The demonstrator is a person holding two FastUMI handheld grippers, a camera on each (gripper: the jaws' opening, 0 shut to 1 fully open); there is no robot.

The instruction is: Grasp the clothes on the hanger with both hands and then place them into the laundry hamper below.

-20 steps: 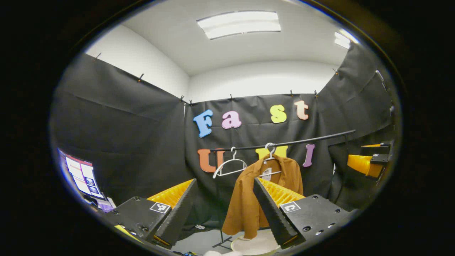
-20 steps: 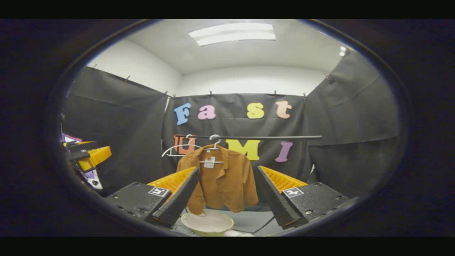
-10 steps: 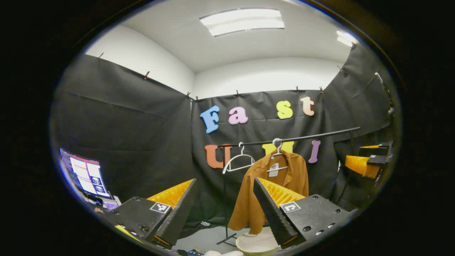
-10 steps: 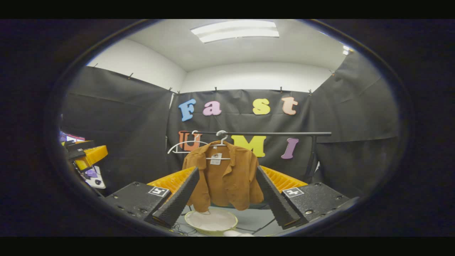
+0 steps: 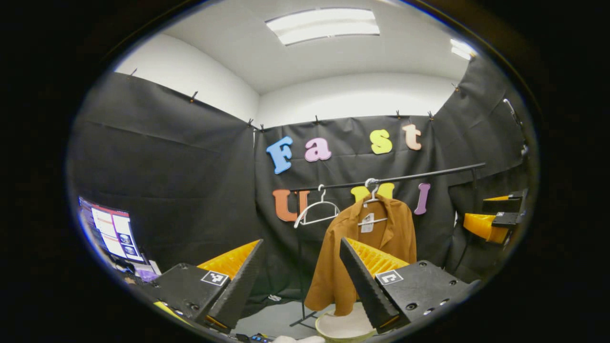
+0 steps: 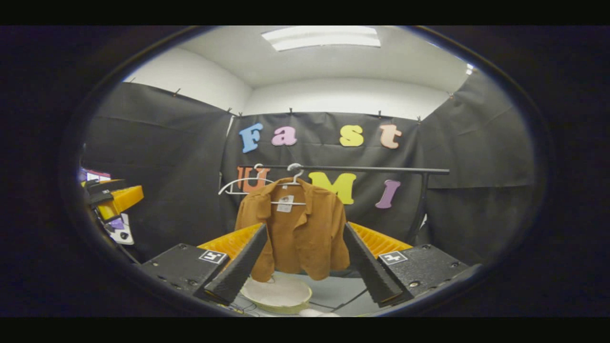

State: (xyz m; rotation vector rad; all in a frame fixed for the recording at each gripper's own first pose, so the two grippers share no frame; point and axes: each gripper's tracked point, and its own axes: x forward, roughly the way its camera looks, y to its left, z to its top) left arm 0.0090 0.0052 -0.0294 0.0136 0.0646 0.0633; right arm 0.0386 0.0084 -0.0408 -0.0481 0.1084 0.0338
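Note:
A brown shirt [image 5: 333, 257] [image 6: 298, 228] hangs on a white hanger from a black rail [image 5: 405, 177] [image 6: 362, 168]. Below it on the floor stands the pale round laundry hamper [image 5: 340, 327] [image 6: 279, 294]. My left gripper [image 5: 299, 281] is open, well short of the shirt, with its right finger overlapping the shirt's lower half in the left gripper view. My right gripper [image 6: 301, 267] is open too, framing the shirt from a distance. The right gripper [image 5: 493, 219] also appears at the right edge of the left gripper view, and the left gripper [image 6: 112, 200] at the left edge of the right gripper view.
An empty white hanger [image 5: 317, 212] [image 6: 240, 183] hangs on the rail left of the shirt. The rail's black stand [image 5: 301, 286] [image 6: 421, 205] reaches the grey floor. A lit screen [image 5: 112, 228] sits at the far left.
Both views have drifted: the shirt and rail sit slightly higher, and the hamper shows more fully below. Both grippers stay open.

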